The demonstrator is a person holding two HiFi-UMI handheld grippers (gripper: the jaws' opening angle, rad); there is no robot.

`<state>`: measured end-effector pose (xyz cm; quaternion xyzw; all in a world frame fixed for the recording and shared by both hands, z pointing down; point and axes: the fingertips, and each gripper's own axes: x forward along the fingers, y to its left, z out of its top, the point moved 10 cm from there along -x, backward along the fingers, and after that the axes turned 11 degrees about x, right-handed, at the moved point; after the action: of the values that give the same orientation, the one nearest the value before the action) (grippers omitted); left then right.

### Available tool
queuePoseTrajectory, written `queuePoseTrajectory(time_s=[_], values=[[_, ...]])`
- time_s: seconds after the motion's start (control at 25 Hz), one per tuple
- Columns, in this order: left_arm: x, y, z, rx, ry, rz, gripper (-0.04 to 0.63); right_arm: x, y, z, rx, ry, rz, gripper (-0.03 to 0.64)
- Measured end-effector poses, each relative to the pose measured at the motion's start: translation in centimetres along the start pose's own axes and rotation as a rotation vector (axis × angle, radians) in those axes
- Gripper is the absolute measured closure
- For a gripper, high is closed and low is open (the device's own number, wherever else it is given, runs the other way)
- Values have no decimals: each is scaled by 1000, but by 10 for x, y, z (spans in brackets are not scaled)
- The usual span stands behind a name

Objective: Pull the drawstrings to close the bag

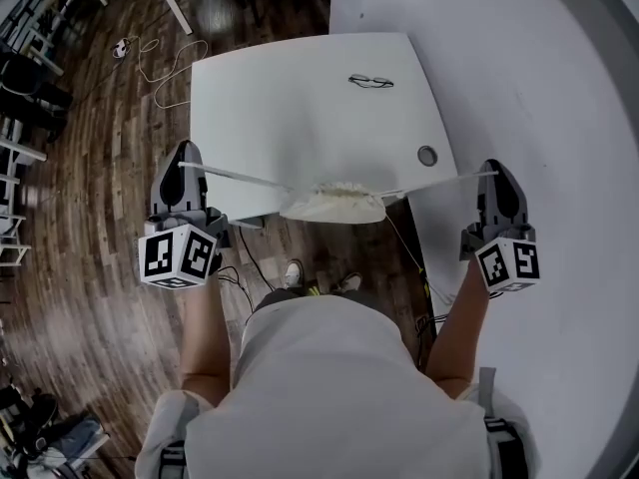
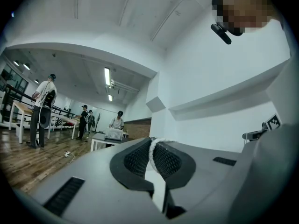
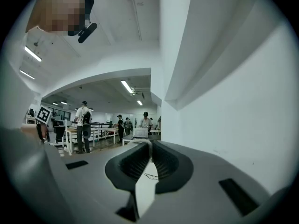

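A cream drawstring bag (image 1: 334, 205) hangs at the white table's (image 1: 300, 98) near edge, its mouth puckered into a ruffle. One white drawstring (image 1: 240, 177) runs taut from it to the left, another (image 1: 439, 182) to the right. My left gripper (image 1: 185, 160) is shut on the left string's end; in the left gripper view the cord (image 2: 150, 149) is pinched between the ribbed pads (image 2: 138, 158). My right gripper (image 1: 491, 172) is shut on the right string; in the right gripper view that cord (image 3: 149, 148) lies between its pads (image 3: 164, 161). Both grippers point level, out to either side.
A pair of glasses (image 1: 370, 82) lies on the far part of the table, and a round cable hole (image 1: 427, 155) sits near its right edge. A white wall (image 1: 539, 88) rises at the right. Cables (image 1: 165, 68) trail on the wooden floor. Several people (image 2: 43, 108) stand at far tables.
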<state>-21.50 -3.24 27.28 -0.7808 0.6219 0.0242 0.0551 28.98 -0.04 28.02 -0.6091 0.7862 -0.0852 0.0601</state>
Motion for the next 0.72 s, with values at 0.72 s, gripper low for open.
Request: queuePoseTrajectory(time_s=[0.72], values=[[1, -1, 10, 5, 5, -13, 578, 23, 11, 18, -109, -30, 13, 574]])
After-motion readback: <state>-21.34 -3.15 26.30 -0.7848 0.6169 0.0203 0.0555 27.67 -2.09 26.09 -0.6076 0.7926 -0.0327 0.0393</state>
